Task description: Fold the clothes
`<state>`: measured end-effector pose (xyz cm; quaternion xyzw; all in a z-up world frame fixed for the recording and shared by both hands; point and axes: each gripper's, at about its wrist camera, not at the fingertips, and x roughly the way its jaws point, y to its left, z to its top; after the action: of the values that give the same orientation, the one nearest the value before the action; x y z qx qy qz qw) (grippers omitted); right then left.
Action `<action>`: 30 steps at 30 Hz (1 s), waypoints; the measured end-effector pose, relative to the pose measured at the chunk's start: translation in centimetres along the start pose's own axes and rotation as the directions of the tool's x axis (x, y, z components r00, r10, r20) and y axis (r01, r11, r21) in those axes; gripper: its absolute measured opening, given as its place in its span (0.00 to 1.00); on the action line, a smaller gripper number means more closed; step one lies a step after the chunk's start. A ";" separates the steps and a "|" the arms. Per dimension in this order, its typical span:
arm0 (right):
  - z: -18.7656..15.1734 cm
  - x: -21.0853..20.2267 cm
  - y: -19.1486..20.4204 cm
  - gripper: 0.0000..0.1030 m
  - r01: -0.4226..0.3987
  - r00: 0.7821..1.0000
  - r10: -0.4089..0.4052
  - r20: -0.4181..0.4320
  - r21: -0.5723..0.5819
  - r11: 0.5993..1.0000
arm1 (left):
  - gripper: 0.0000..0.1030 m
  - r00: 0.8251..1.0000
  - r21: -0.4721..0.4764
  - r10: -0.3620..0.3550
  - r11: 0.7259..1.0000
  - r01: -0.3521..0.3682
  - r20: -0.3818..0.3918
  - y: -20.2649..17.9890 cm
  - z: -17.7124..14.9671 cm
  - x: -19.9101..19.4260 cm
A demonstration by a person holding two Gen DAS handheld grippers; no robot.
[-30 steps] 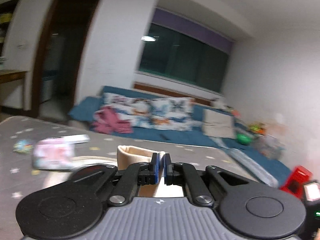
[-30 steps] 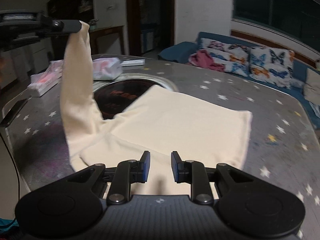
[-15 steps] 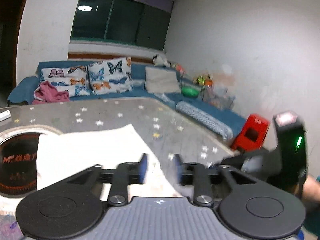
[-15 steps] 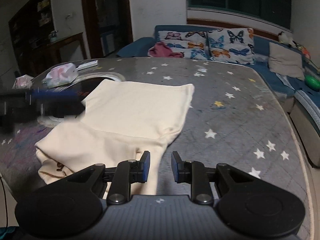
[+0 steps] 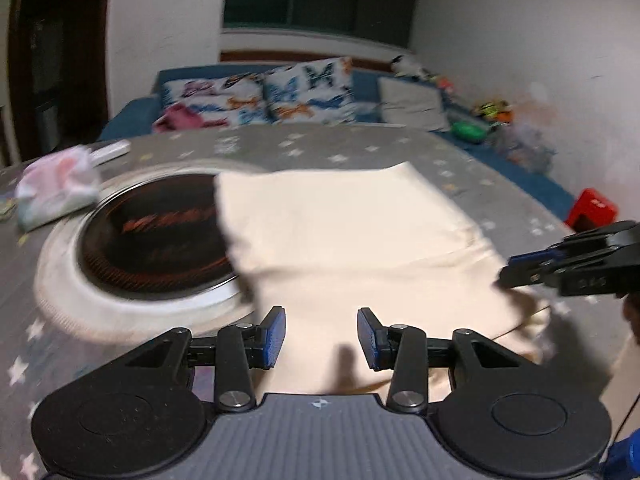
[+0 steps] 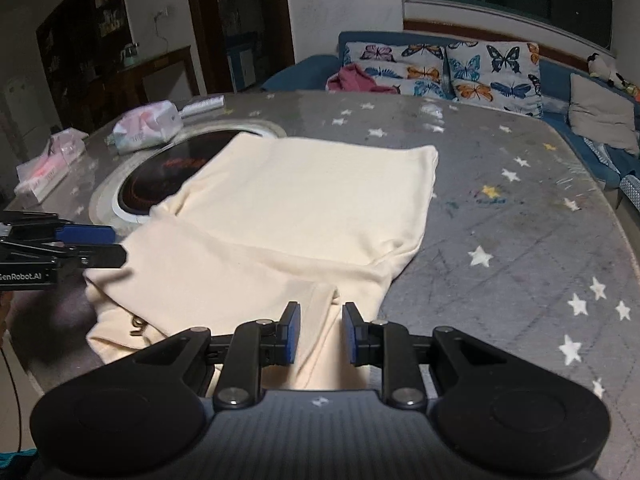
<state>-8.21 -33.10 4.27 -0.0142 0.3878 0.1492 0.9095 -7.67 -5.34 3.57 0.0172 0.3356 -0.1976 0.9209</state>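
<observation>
You have one cream garment (image 6: 304,216) on the table (image 6: 520,240), two tissue packs (image 6: 146,126) far left; both grippers (image 5: 321,334) (image 6: 319,332) spread, pinching nothing.

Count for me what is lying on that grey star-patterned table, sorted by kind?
Cream folded garment: 1
Soft pink-and-white tissue packs: 2
White remote-like bar: 1
Round black built-in cooktop: 1
Total: 5
</observation>
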 end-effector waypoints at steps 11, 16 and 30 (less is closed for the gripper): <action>0.8 0.5 0.7 0.06 0.026 1.000 -0.026 -0.008 -0.042 0.999 | 0.32 1.000 -0.050 -0.010 0.999 0.010 -0.016 1.2 1.3 2.3; 2.1 -0.7 1.5 0.04 0.040 0.998 -0.036 0.052 -0.078 0.996 | 0.07 1.000 -0.059 0.024 0.998 -0.024 0.004 1.4 1.1 2.2; 1.5 0.4 -1.2 0.31 0.001 1.000 -0.002 0.024 0.019 1.000 | 0.37 0.997 0.045 -0.045 0.998 0.042 0.060 1.2 3.6 1.4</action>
<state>-6.59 -33.98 4.94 -0.0040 0.3784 0.1450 0.9142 -4.04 -5.35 5.35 0.0240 0.3030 -0.2255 0.9256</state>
